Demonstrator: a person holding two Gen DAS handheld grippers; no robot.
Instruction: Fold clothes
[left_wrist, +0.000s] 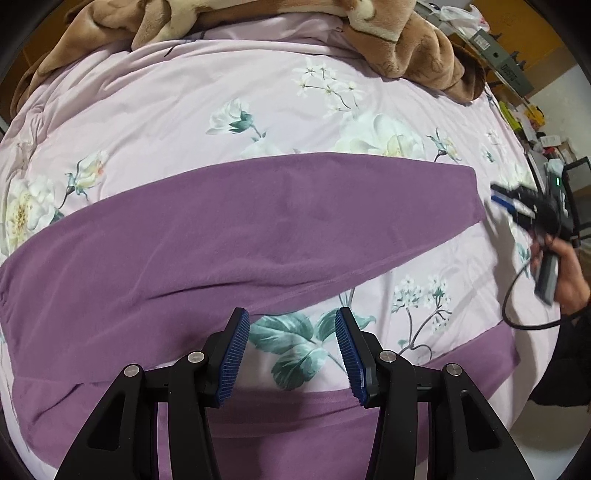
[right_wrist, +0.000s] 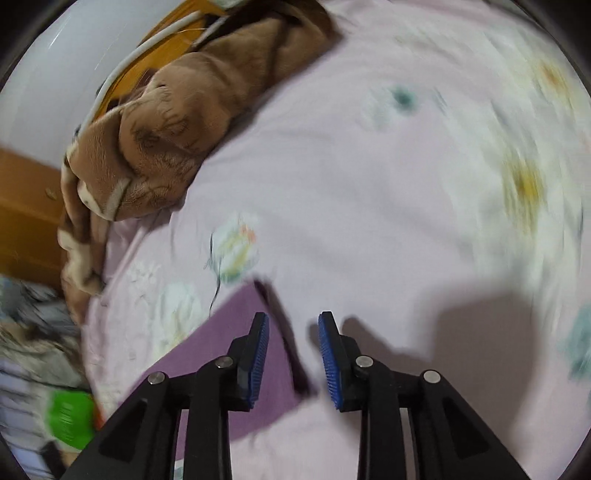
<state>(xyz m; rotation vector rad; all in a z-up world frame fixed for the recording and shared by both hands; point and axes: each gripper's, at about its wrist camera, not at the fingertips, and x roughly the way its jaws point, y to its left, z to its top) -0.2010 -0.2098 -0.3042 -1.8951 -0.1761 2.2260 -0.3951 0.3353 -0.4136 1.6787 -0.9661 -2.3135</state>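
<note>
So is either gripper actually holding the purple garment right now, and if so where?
Nothing is held. The left gripper and the right gripper are both open above the purple garment, pads clear of it.

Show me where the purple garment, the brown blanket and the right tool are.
purple garment (left_wrist: 229, 229): left wrist view, middle of the long leg.
brown blanket (right_wrist: 166, 147): right wrist view, its bunched fold.
right tool (right_wrist: 293, 360): right wrist view, gap between its blue pads.
</note>
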